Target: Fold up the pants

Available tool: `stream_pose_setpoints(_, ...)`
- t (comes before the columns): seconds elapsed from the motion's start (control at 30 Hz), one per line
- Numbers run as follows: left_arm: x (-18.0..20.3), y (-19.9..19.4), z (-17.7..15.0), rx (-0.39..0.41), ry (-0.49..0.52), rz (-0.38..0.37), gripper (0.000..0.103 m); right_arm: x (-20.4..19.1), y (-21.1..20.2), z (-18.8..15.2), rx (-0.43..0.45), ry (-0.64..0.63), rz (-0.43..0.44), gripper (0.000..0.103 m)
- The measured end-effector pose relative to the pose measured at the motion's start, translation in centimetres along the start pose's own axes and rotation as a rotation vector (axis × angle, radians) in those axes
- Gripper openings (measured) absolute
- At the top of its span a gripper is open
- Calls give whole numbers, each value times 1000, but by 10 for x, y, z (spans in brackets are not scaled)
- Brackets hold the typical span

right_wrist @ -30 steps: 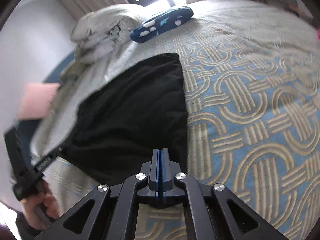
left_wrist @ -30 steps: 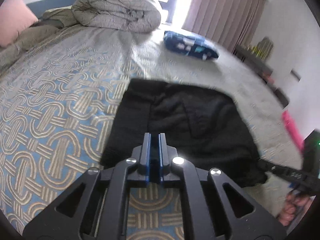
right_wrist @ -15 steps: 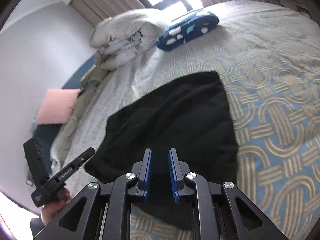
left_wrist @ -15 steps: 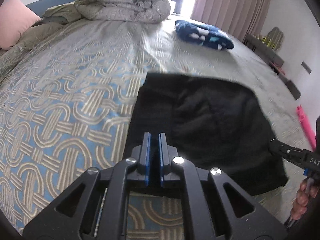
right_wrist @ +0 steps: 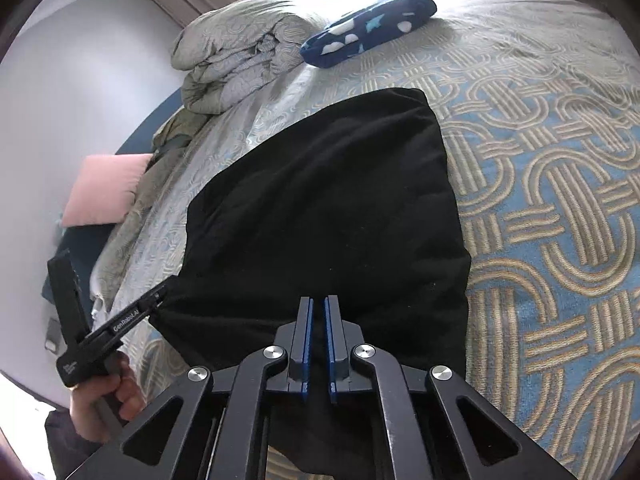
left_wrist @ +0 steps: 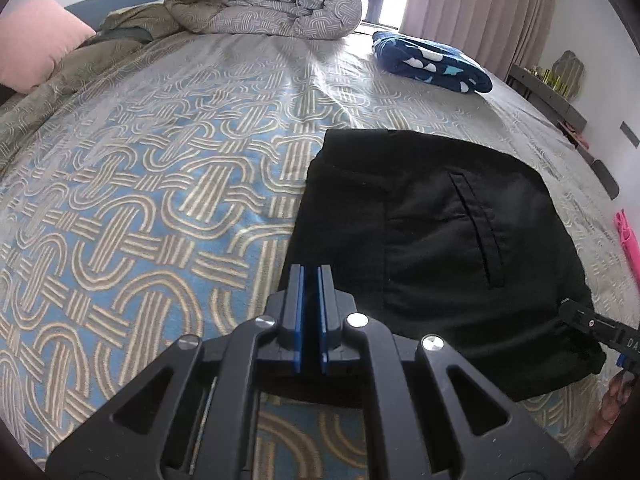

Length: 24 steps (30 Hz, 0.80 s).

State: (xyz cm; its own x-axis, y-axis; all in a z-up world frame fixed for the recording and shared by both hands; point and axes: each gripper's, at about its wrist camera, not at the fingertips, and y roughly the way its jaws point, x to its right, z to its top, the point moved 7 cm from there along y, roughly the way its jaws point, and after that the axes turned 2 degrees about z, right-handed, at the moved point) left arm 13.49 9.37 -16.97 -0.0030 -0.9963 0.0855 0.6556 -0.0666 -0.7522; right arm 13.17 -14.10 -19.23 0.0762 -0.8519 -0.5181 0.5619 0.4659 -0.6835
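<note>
Left hand-held gripper (left_wrist: 309,280) sits low over the bed (left_wrist: 160,208), at the near left edge of the pants (left_wrist: 420,232). Its blue pads (left_wrist: 297,312) stand a narrow gap apart with no cloth between them. From the right wrist view this same tool (right_wrist: 162,292) shows from the side, its tip at the near left corner of the pants, but whether it touches the cloth there cannot be told. A hand (right_wrist: 108,396) holds its handle.

Right hand-held gripper (right_wrist: 316,308) hangs over the near edge of the pants, its pads (right_wrist: 307,340) likewise slightly parted and gripping nothing (only dark cloth shows through the slot). In the left wrist view its tip (left_wrist: 570,312) reaches the near right corner of the pants.

The pants are black and lie folded into a flat, roughly square bundle on the patterned blue and tan bedcover. A slit pocket (left_wrist: 478,232) faces up on the top layer, and a seam runs beside it.

At the far end of the bed lies a rolled grey duvet (left_wrist: 276,0), with a navy blanket (left_wrist: 432,62) printed in white shapes just beside it. A pink pillow (left_wrist: 36,52) rests at the left side, well apart from the pants. A pink object (left_wrist: 628,240) shows past the right edge of the bed, and curtains (left_wrist: 480,8) hang behind.
</note>
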Motion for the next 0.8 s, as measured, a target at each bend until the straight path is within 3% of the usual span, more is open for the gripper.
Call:
stream_pose_setpoints(0.1,0,0,3,-2,12,10,10,-1,-1,0,2,0,-9,3)
stream_pose_setpoints(0.23,-14,-9,10,-7,-10,55,54,1,-6,5,-17,59,31,9)
stream_pose_setpoints(0.37,-33,-24,18,-3,-87,-36,68,6,-26,15,14,122,80,26)
stream_pose_setpoints(0.5,-49,-25,24,-47,-167,-161,71,25,-45,24,48,198,117,55)
stream_pose_setpoints(0.67,-45,-16,21,-138,-223,-309,72,55,-47,22,39,318,157,58)
stream_pose_setpoints(0.8,-36,1,14,-228,-221,-326,74,65,-37,16,6,339,150,58)
